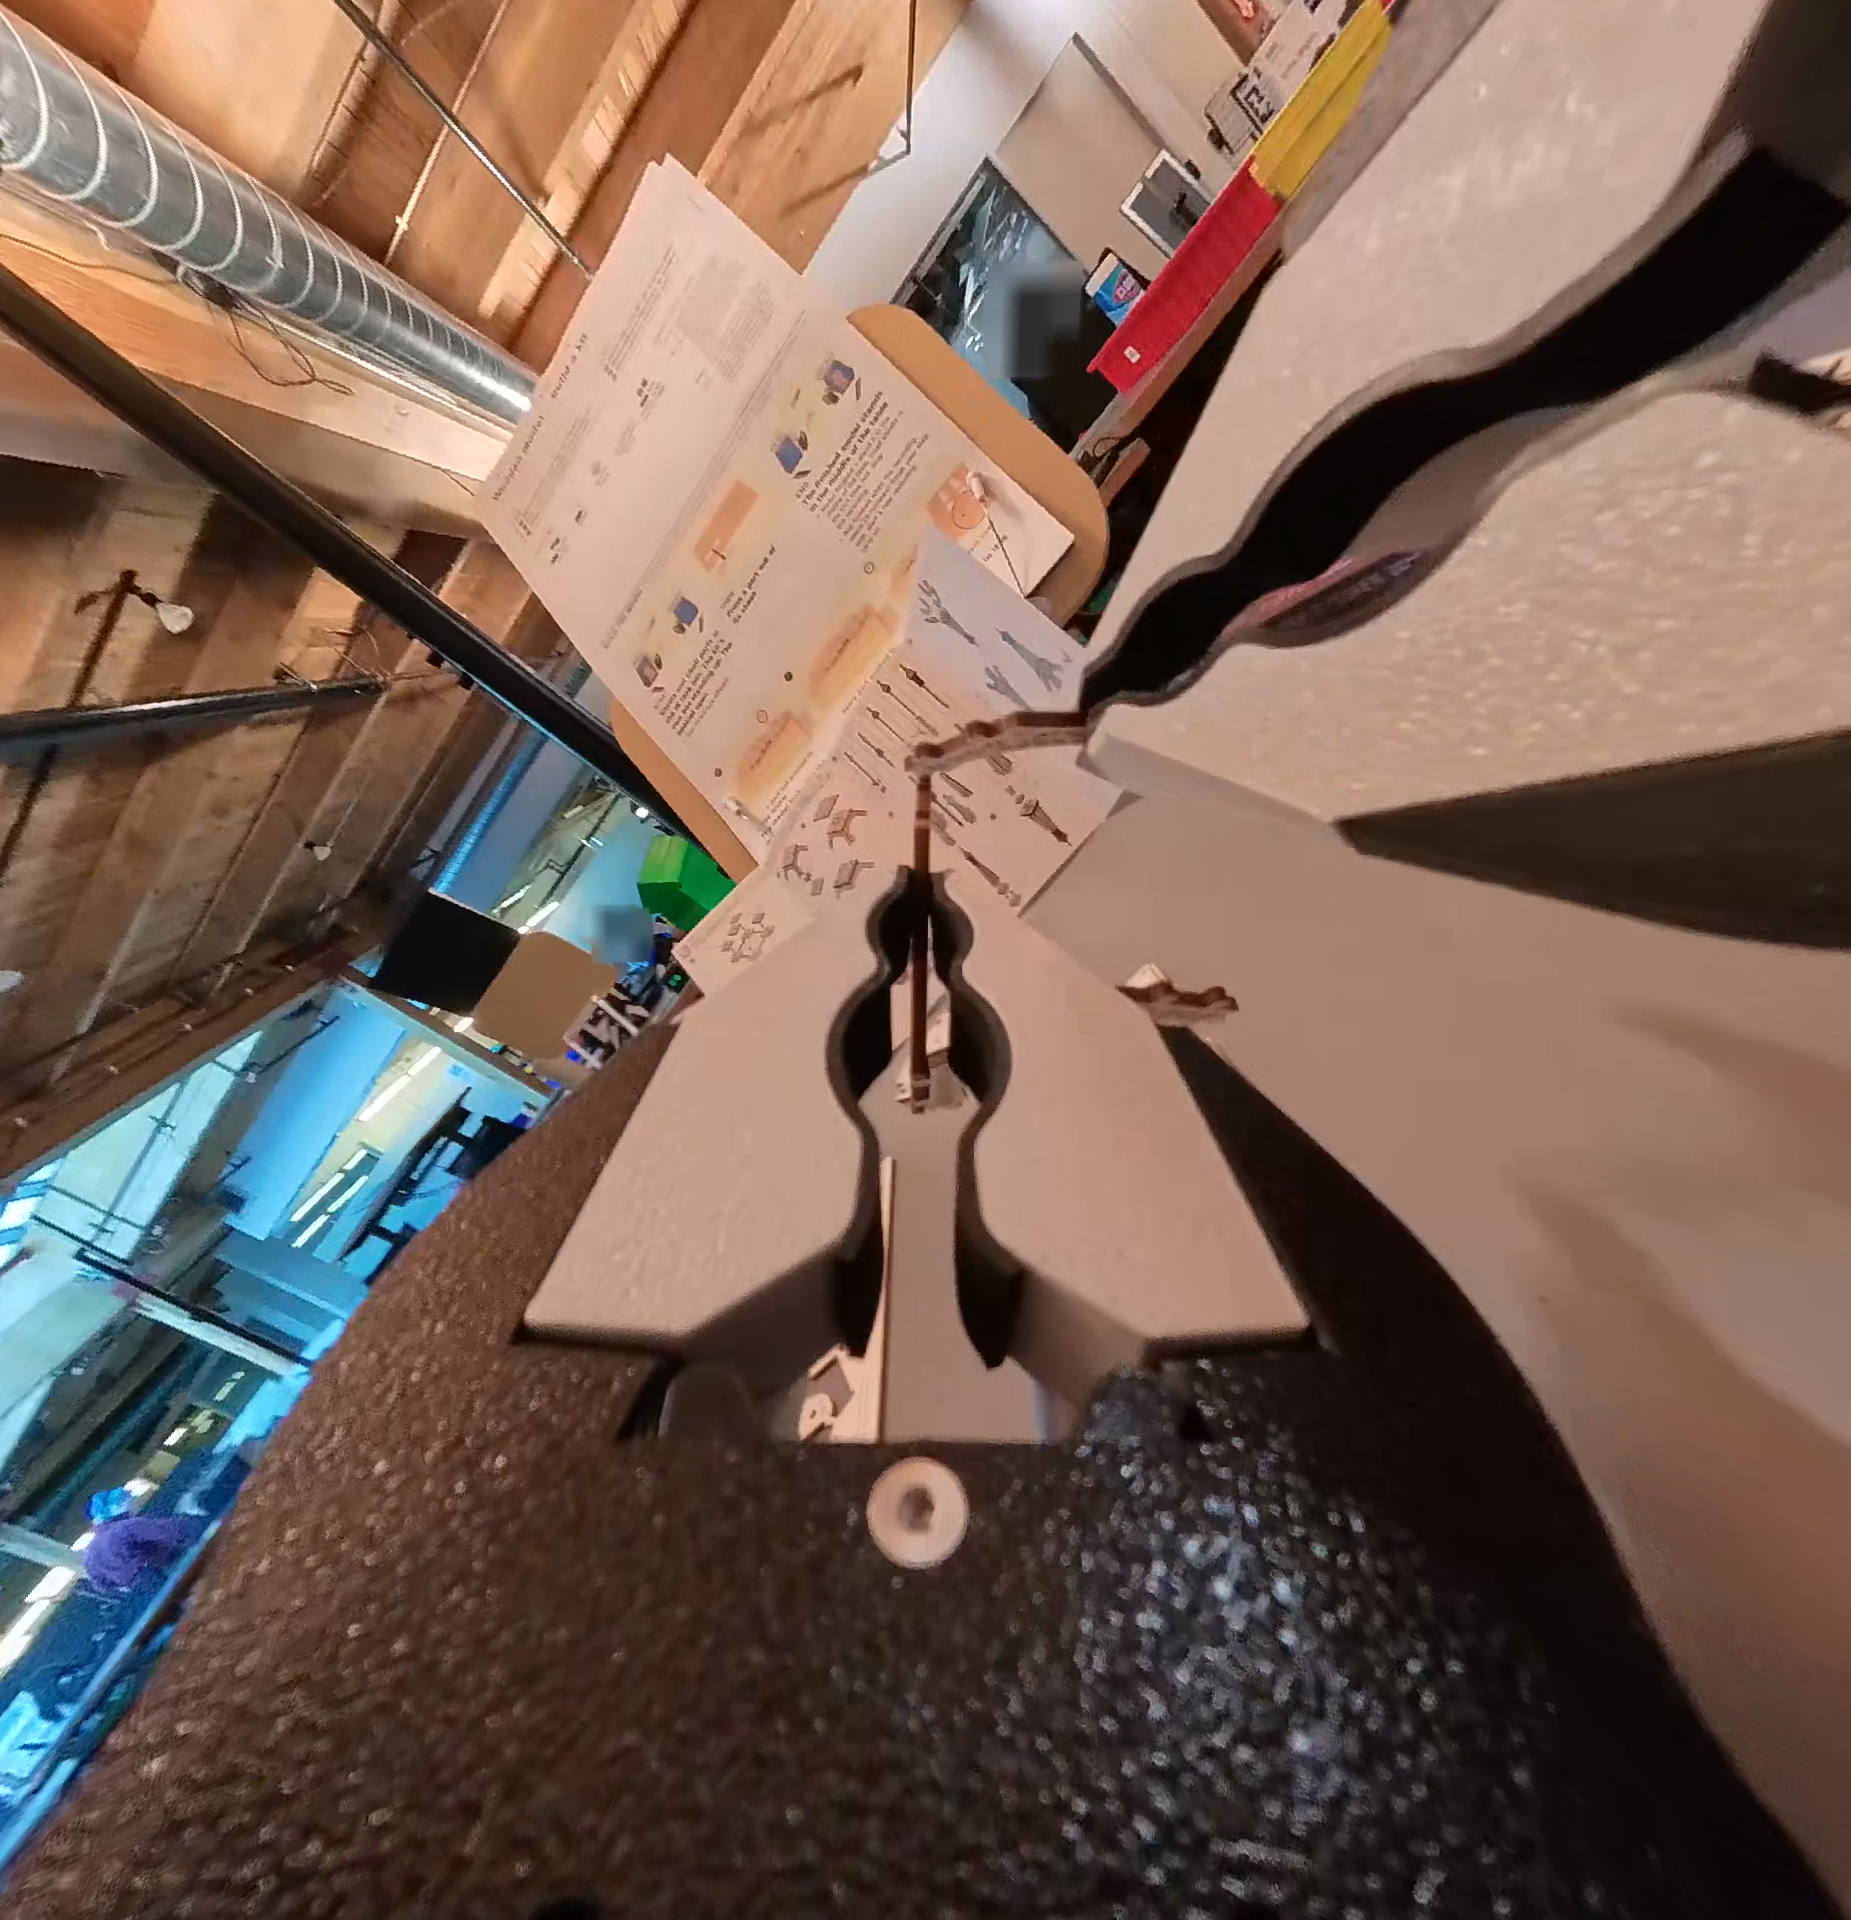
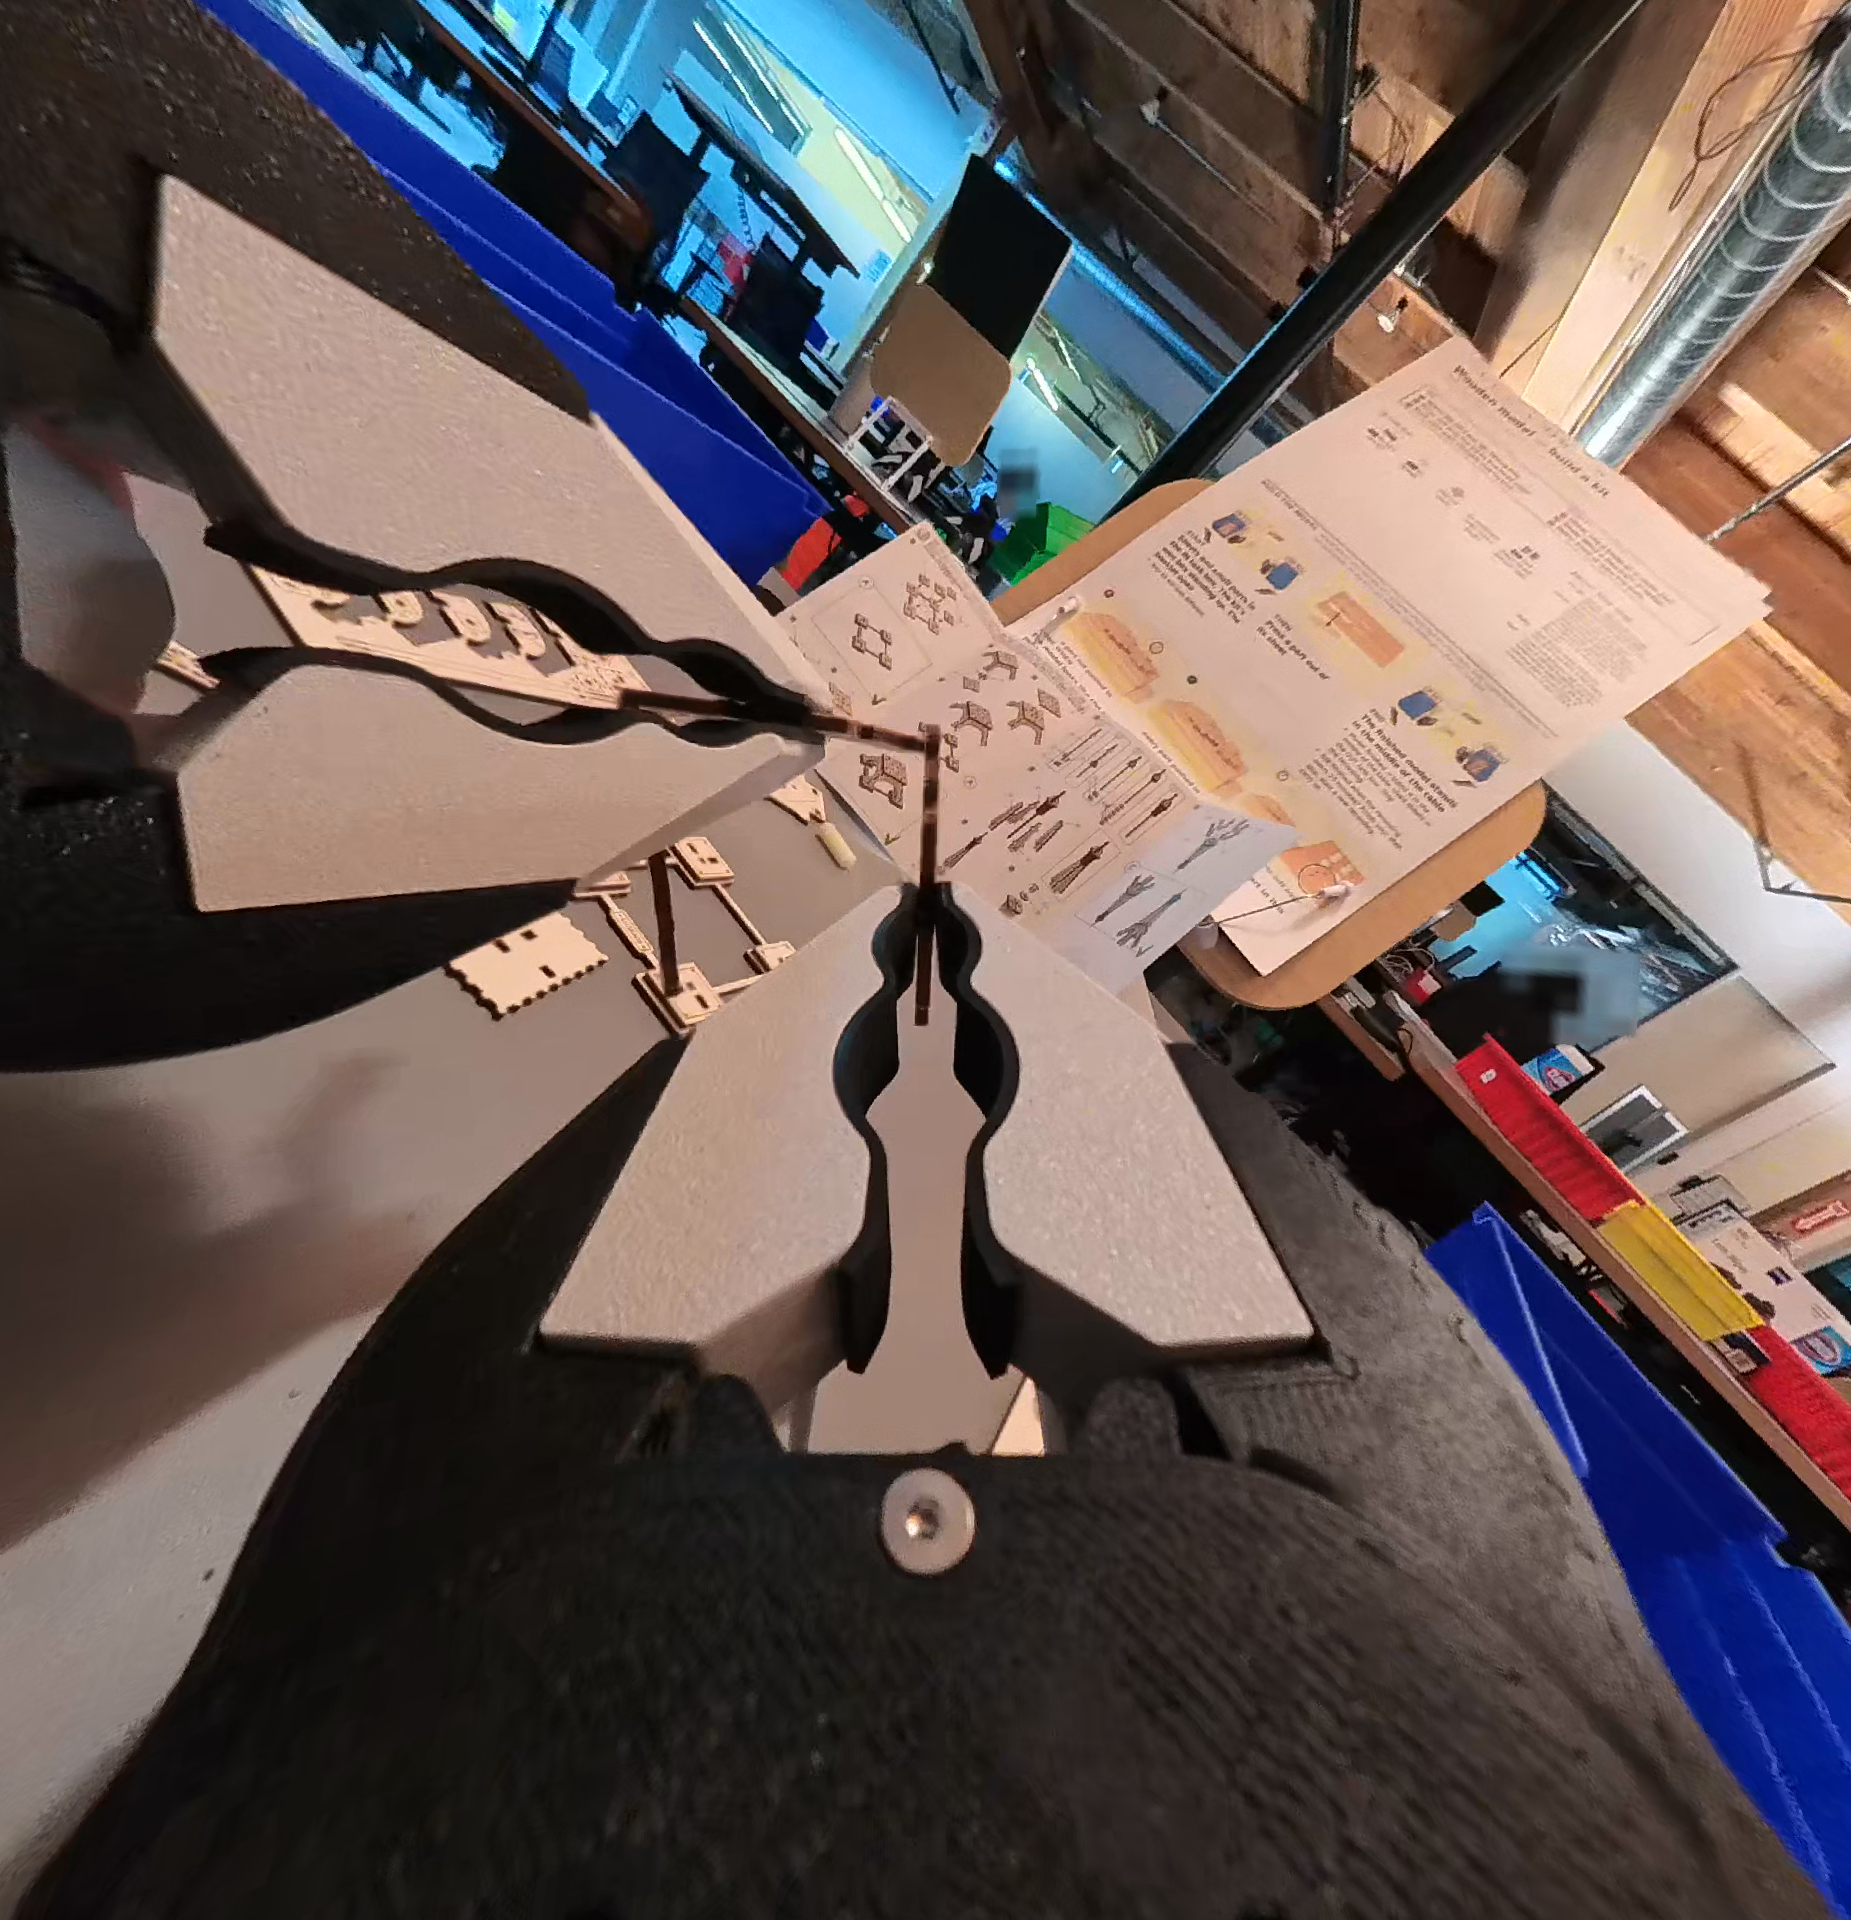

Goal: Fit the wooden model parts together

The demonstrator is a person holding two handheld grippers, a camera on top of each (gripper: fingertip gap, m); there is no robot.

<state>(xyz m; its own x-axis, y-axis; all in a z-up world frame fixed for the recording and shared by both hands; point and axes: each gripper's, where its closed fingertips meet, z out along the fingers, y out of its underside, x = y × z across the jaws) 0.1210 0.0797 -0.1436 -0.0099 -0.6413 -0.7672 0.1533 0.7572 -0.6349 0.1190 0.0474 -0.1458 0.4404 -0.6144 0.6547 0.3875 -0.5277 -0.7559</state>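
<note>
My left gripper is shut on a thin flat wooden part, seen edge-on and sticking out past the fingertips. In the right wrist view the left gripper comes in from the upper left, and its part shows as a pale laser-cut piece with cut-outs. My right gripper is shut on a second thin wooden strip, also edge-on. In the left wrist view the right gripper is at the upper right with its strip. The two parts' ends meet at a right-angle corner in the air above the grey table.
A partly built wooden frame and a toothed flat piece lie on the table below the grippers. Instruction sheets lean on a board behind. Blue bins stand to the right. A small wooden piece lies near the left gripper.
</note>
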